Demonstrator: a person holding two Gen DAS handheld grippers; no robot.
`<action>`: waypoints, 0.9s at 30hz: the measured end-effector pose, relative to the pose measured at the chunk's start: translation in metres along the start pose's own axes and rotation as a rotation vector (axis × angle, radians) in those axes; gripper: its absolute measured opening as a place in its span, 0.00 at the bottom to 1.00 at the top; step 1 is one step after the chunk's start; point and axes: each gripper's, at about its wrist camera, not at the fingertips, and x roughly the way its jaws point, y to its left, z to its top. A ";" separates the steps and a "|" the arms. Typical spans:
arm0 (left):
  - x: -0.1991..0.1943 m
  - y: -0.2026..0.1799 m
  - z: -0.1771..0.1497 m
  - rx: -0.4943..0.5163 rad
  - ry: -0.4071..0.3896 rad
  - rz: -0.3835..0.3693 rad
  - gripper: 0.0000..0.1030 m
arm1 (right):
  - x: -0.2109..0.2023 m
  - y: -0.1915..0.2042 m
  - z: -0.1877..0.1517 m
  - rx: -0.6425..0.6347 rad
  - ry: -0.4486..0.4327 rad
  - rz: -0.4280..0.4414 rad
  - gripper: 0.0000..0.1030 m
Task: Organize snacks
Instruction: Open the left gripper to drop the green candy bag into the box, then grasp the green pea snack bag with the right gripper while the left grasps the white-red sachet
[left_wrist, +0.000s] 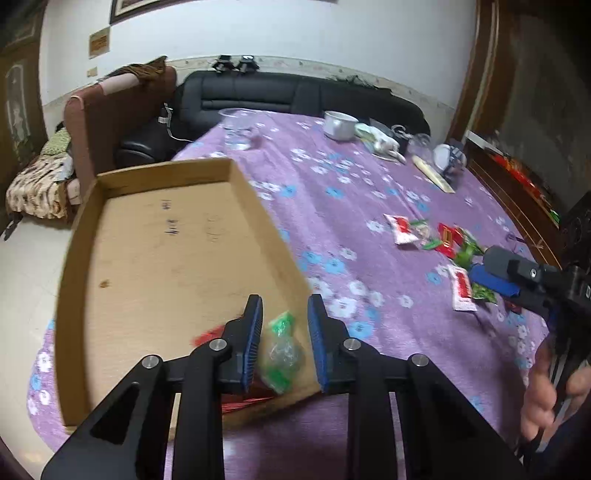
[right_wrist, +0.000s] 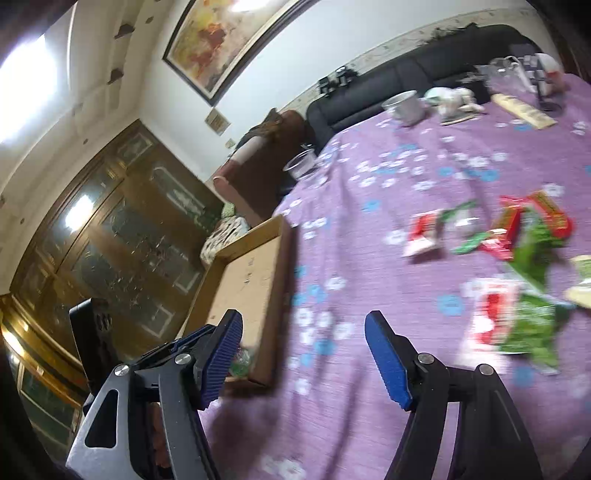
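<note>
- The left gripper (left_wrist: 284, 308) hangs over the shallow brown cardboard tray (left_wrist: 147, 258), jaws slightly apart, not pressing the clear green-printed snack packet (left_wrist: 282, 354) lying between them in the tray's near corner.
- The right gripper (right_wrist: 303, 325) gapes wide and empty above the purple flowered desk (right_wrist: 406, 166).
- Red and green snack packets (right_wrist: 517, 236) lie scattered on the desk, well right of the tray.

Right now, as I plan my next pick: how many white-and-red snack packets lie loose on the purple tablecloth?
2. One white-and-red packet lies at the left end of the snack pile. The second lies nearer the camera, against green packets. Others may be hidden under the pile.
</note>
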 end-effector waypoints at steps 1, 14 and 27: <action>0.001 -0.006 0.000 0.009 0.007 -0.004 0.22 | -0.010 -0.007 0.002 -0.001 -0.012 -0.030 0.70; 0.005 -0.040 0.008 0.025 0.033 -0.027 0.44 | -0.059 -0.086 0.013 0.101 -0.059 -0.202 0.70; 0.032 -0.120 -0.002 0.180 0.129 -0.124 0.43 | -0.026 -0.098 0.001 0.057 0.063 -0.378 0.70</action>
